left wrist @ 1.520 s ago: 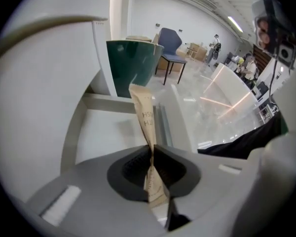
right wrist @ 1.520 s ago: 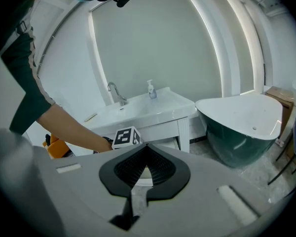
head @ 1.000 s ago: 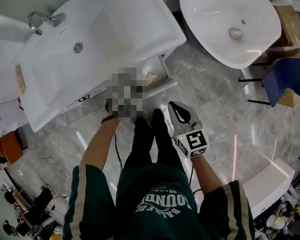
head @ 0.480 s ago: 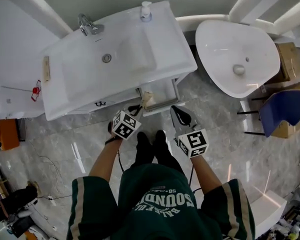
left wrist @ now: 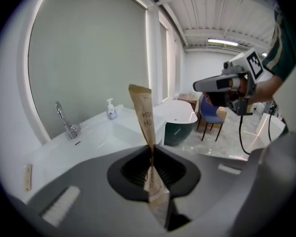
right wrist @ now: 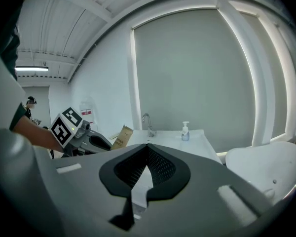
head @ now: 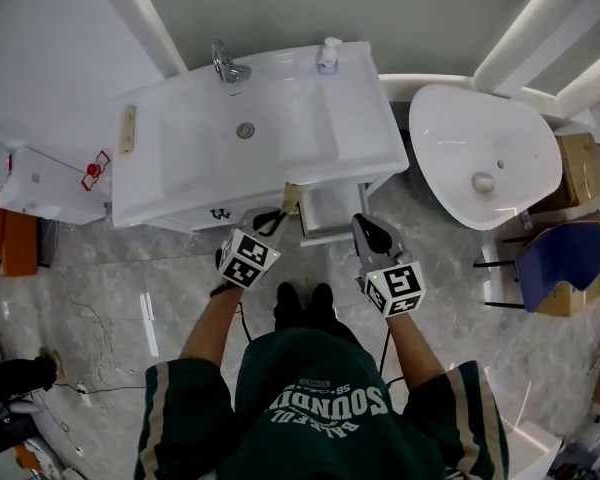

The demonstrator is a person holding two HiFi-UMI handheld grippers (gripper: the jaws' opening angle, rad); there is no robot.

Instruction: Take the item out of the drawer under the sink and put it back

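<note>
Tan packet [left wrist: 147, 127] clamped in left tool [left wrist: 151, 152], long axis pointing out toward sink [head: 180, 153]; right tool [right wrist: 147, 146] closed, empty.

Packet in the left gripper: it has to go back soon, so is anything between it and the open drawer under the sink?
Nothing visible does. The left gripper holds the packet just left of the open drawer in the head view; the right gripper hangs at the drawer's right front corner, not between them.
</note>
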